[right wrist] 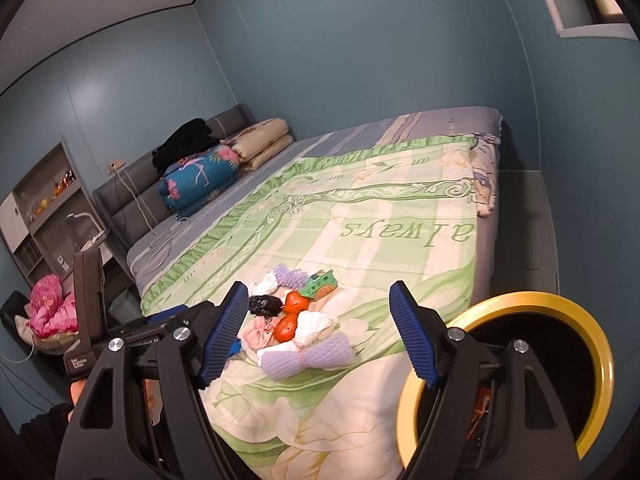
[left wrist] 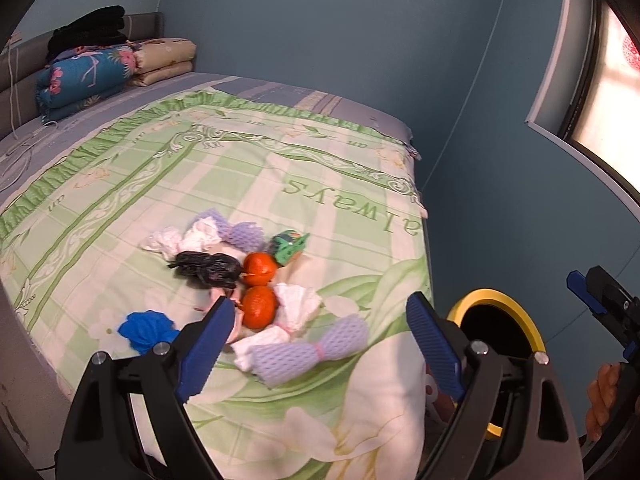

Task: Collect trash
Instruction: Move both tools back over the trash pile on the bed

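Left wrist view: left gripper (left wrist: 320, 344) spread wide, empty; foam net (left wrist: 308, 354) lies just ahead, long axis left-right. Right gripper (right wrist: 318, 334) also parted, empty, farther off.

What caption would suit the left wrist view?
Open left gripper above trash pile on the bed, beside the yellow-rimmed bin.

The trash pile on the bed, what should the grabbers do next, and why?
Probably ease the right gripper down onto the lilac foam fruit net, the piece lying nearest. Both it and the left gripper are open with nothing between their pads, and the yellow-rimmed black bin stands just beside the bed.
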`<state>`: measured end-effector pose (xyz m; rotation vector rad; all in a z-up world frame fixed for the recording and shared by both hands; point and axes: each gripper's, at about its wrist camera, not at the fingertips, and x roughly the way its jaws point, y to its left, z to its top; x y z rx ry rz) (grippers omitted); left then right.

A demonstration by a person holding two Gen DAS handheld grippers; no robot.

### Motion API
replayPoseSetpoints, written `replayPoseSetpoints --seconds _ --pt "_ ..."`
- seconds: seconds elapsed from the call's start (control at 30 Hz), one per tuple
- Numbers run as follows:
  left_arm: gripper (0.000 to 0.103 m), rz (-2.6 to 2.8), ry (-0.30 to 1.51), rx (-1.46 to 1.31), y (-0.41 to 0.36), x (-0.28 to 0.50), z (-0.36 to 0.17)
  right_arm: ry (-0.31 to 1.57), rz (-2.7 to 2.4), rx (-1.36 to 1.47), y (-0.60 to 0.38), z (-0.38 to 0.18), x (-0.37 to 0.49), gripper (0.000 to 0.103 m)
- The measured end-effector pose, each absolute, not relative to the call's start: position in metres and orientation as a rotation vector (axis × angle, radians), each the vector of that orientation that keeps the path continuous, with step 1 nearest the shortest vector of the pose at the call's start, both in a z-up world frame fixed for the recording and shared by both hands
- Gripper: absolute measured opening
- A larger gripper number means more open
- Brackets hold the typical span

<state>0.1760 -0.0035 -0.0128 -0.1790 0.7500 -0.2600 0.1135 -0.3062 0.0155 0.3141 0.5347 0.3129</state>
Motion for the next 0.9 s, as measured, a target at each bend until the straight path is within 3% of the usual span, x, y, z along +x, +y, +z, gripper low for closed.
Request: replayPoseSetpoints --seconds 0.9 --pt "0.085 -0.014 0.852 -0.274 0.112 0.198 -0.099 0.686 0.41 0.09 -0.204 -0.061 0.165 0.069"
